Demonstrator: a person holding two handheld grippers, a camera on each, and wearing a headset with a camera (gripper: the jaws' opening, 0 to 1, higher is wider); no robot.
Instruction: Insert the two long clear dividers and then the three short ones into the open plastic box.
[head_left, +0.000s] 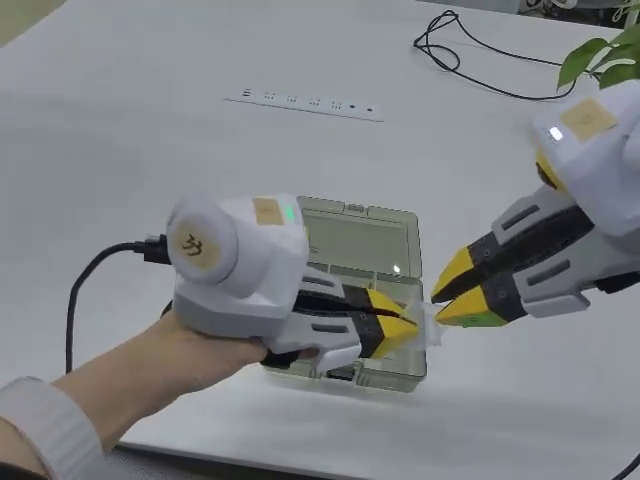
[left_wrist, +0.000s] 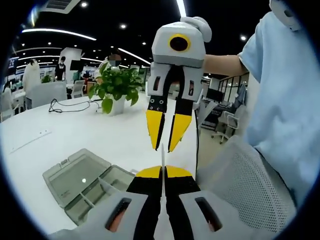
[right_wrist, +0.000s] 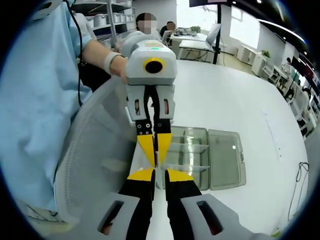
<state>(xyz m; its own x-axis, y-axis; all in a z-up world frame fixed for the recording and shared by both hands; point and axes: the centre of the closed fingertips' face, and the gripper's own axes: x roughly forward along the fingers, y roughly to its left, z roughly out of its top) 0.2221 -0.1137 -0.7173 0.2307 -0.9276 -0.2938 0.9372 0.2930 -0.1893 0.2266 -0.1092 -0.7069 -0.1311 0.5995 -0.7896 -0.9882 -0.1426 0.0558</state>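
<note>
Two tip-to-tip: left gripper (head_left: 408, 322), right gripper (head_left: 437, 308)

Head view, one legible mark: the number "33", handwritten on a round tan sticker (head_left: 196, 246) on the rear end cap of the left gripper (head_left: 405, 325). A square tan sticker (head_left: 266, 211) on top of the same gripper carries no readable writing. The markings on the white power strip (head_left: 305, 103) are too small to read.

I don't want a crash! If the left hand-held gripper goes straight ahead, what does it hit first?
Probably the right hand-held gripper, whose tips face it just past the divider that the left hand-held gripper pinches.
</note>
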